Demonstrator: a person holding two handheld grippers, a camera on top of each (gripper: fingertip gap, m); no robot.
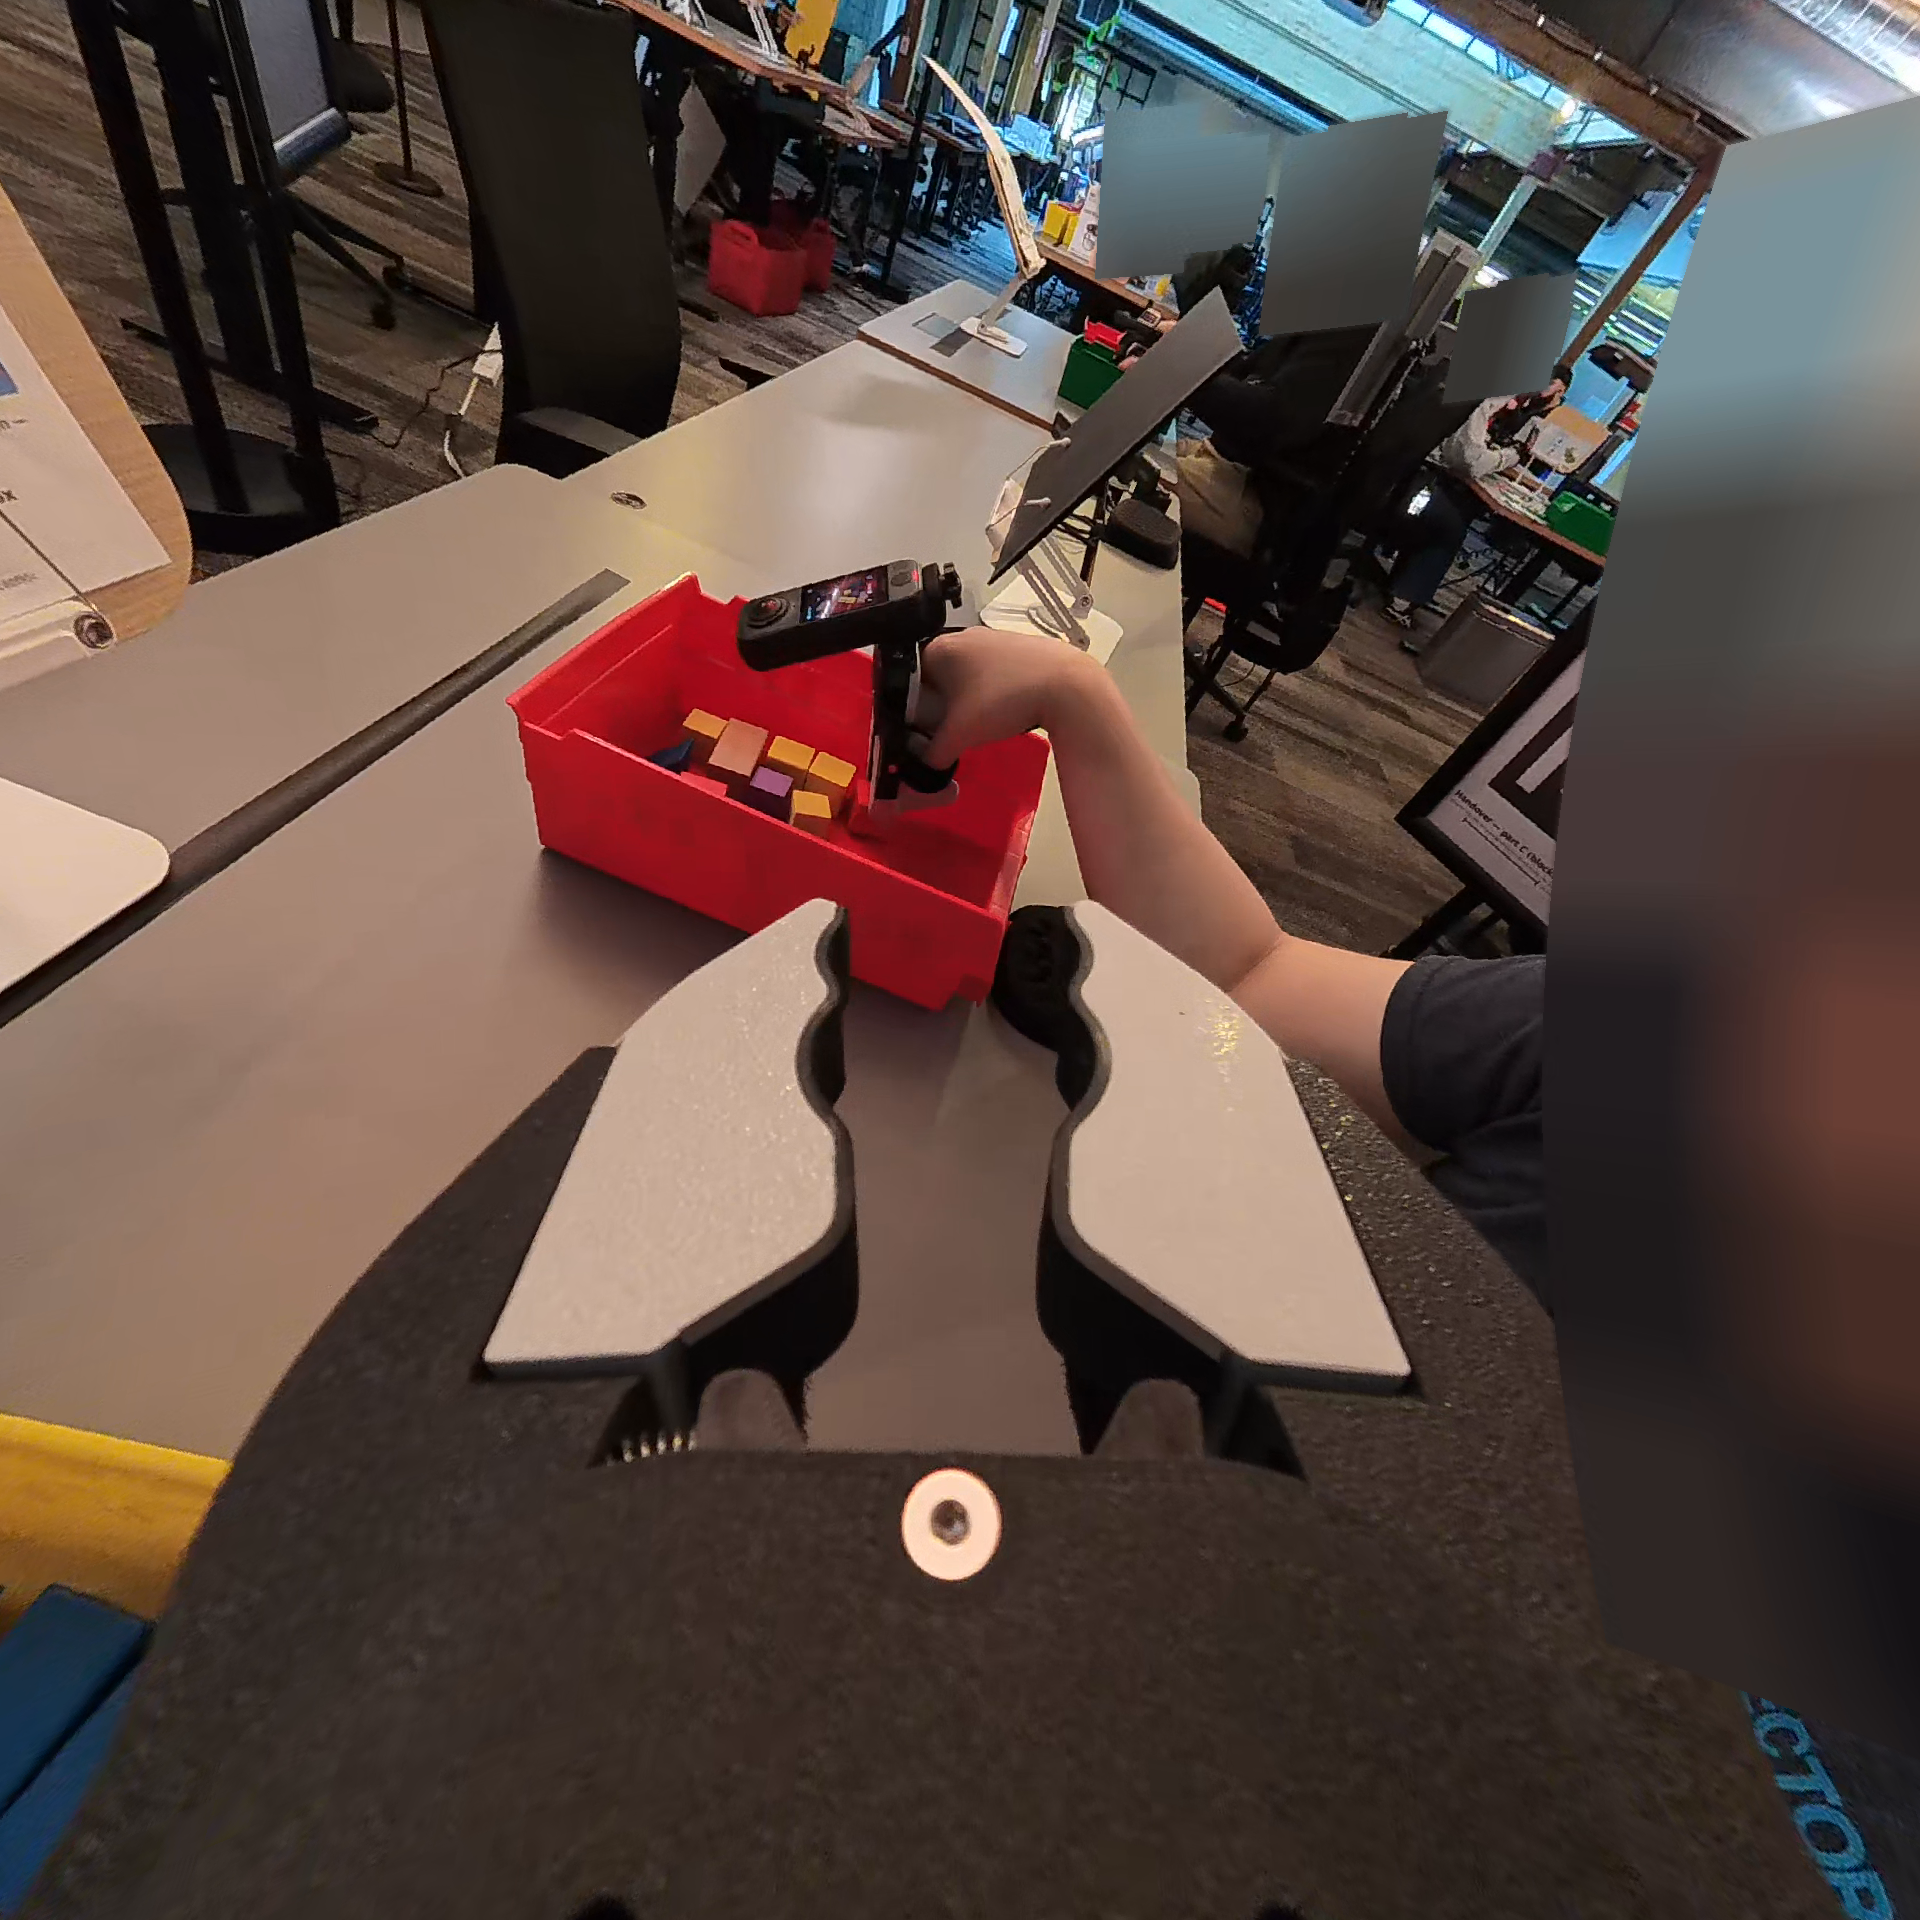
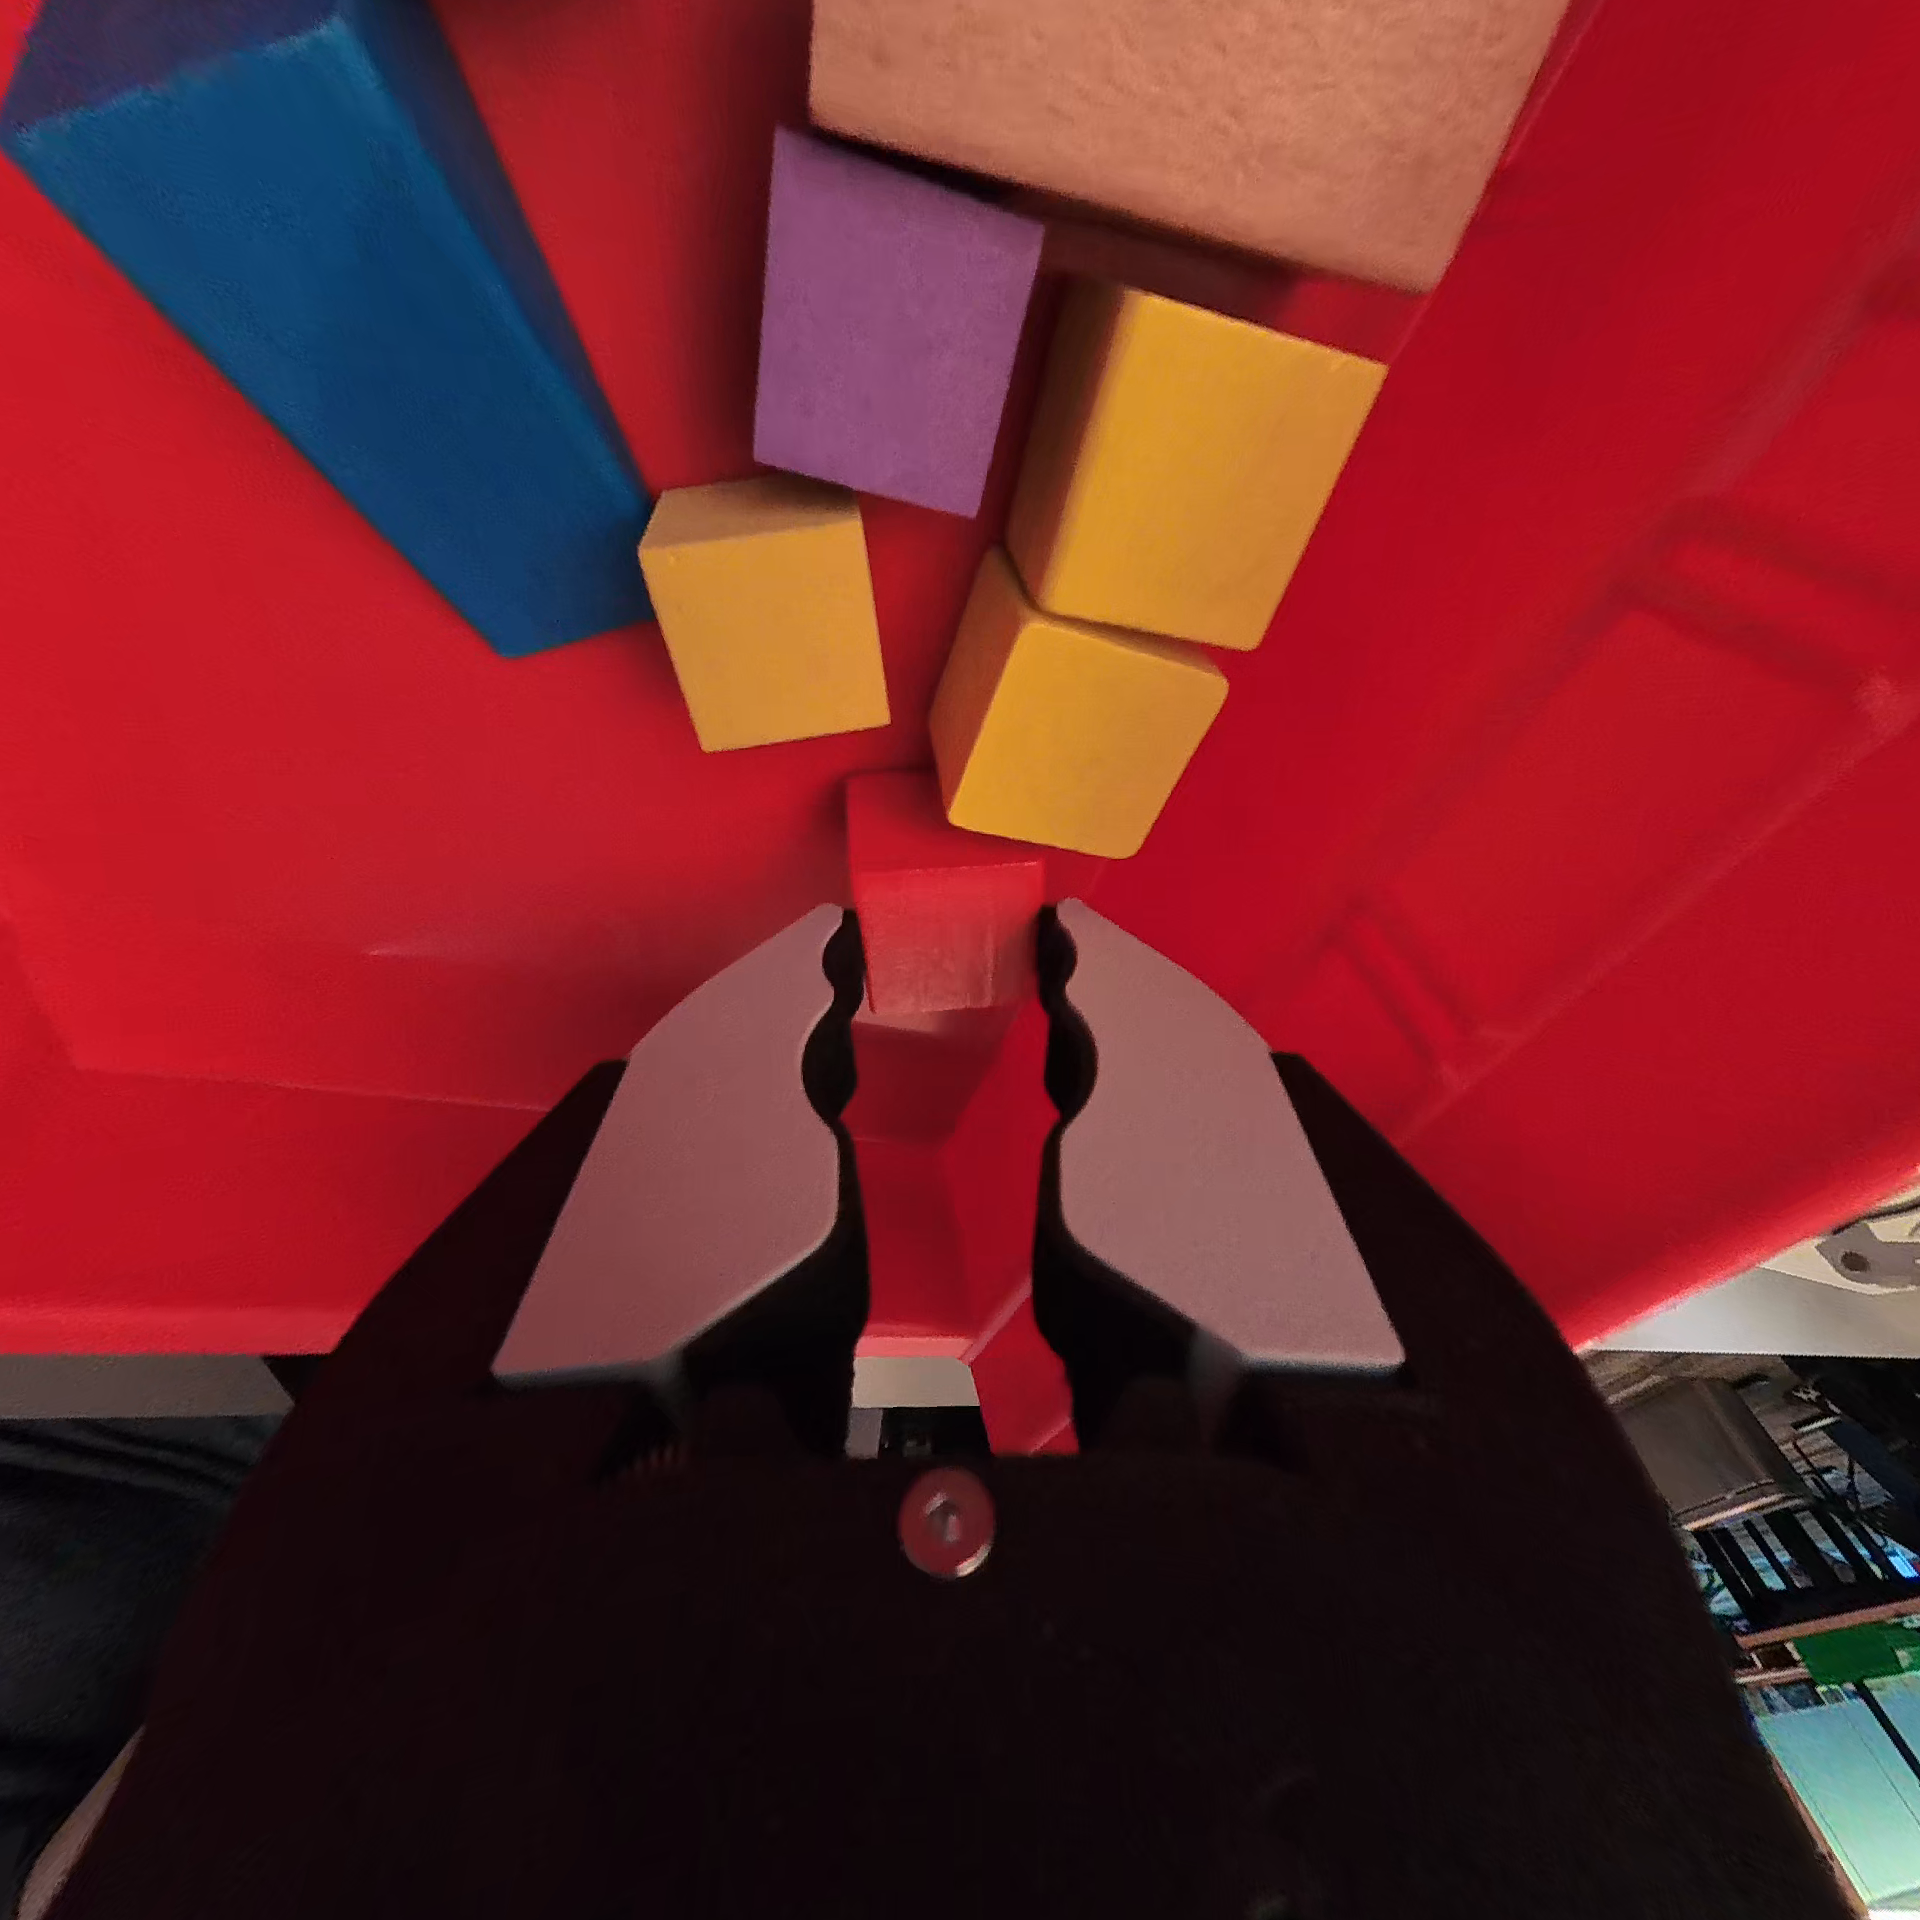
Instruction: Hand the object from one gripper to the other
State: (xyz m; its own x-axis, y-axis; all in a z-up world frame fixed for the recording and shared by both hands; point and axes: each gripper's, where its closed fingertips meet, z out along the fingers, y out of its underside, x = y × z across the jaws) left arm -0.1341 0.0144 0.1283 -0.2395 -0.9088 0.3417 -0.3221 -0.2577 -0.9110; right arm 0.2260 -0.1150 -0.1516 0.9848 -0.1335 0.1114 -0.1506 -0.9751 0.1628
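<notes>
Meanwhile, right gripper (image 2: 948, 920) fingers clamped on red block (image 2: 940, 940) beside bin wall (image 2: 1558, 831); left gripper (image 1: 961, 920) fingers apart, unloaded.

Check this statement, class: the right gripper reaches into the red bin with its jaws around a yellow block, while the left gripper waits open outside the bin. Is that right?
One error: the right gripper has a red block between its jaws, as the right wrist view shows. The yellow blocks lie beyond it. The left gripper does wait open outside the red bin.

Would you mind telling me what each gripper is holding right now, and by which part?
The right gripper grips a small red block by its two opposite side faces, down inside the red bin. The left gripper is open and holds nothing.
</notes>
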